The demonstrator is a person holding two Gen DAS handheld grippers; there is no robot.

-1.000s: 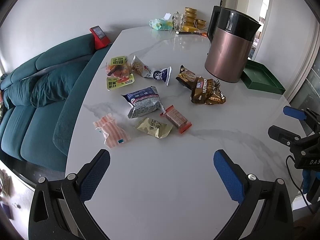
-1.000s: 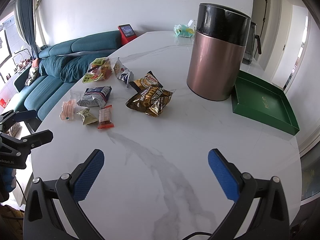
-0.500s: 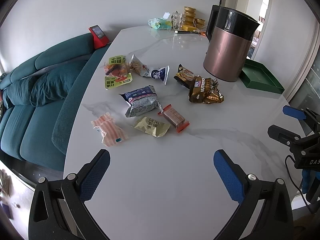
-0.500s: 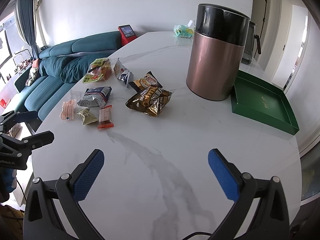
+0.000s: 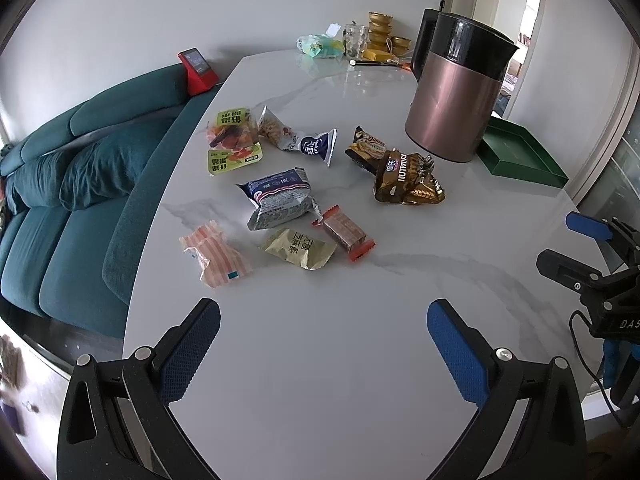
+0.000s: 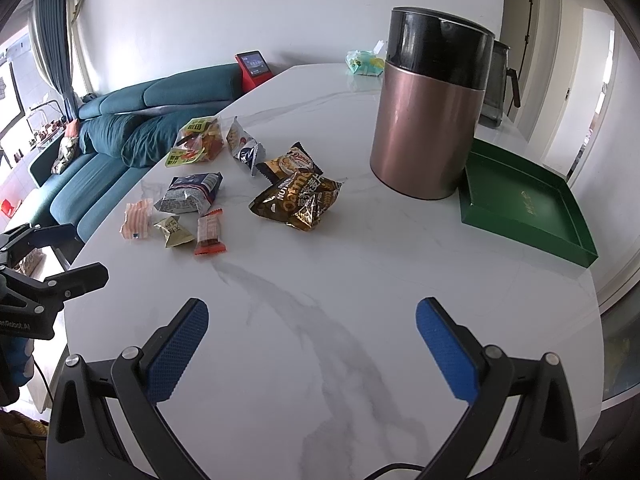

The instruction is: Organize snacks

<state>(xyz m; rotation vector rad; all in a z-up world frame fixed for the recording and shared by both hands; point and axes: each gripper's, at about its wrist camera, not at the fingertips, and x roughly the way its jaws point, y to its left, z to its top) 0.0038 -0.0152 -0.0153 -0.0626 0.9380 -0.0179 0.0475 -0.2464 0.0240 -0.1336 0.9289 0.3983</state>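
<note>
Both black grippers with blue pads, left gripper and right gripper, hover jaws wide apart over the white marble table; crinkly foil snack packets lie scattered at twelve o'clock, a shallow green tray at two.

Left gripper: lower centre of its own view, jaws spread wide, holding nothing. Right gripper: lower centre of its view, jaws likewise wide apart, holding nothing.
</note>
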